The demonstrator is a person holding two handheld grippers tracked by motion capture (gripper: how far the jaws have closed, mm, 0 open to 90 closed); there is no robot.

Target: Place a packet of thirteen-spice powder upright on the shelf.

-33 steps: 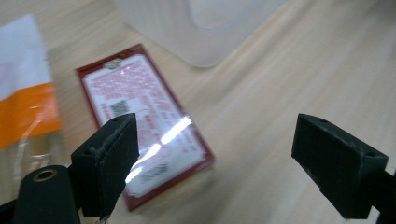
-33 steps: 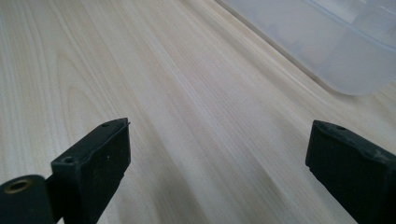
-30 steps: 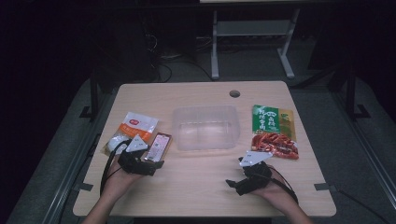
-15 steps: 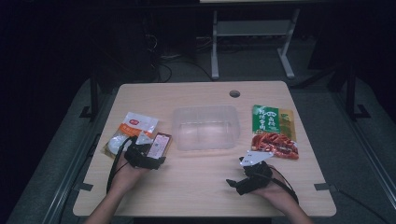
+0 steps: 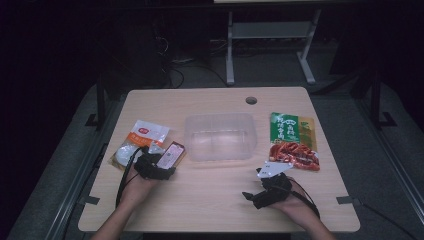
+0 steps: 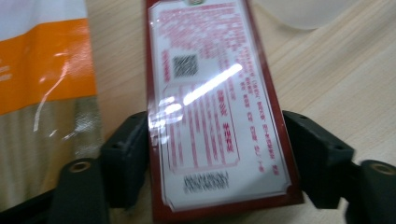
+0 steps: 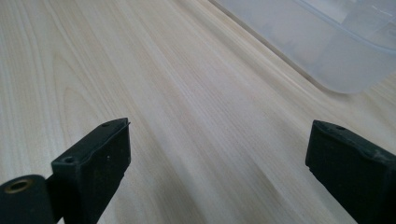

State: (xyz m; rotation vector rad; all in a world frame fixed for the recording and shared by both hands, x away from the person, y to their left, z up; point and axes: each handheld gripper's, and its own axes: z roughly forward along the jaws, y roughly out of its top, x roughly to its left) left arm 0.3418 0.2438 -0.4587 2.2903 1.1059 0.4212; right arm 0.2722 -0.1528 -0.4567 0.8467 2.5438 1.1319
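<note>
just left of the clear plastic tub [image 5: 220,136], the left gripper [image 6: 215,149] has its jaws around the red-edged sachet [image 6: 212,100], seemingly touching both edges, while the right gripper [image 7: 219,158] rests spread wide before the tub.

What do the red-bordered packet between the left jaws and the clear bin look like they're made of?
The red-bordered packet looks like glossy plastic film: a bright glare streak crosses its printed label. The clear bin seems to be translucent, slightly frosted rigid plastic; the tabletop shows through its walls. The left gripper brackets the packet.
</note>
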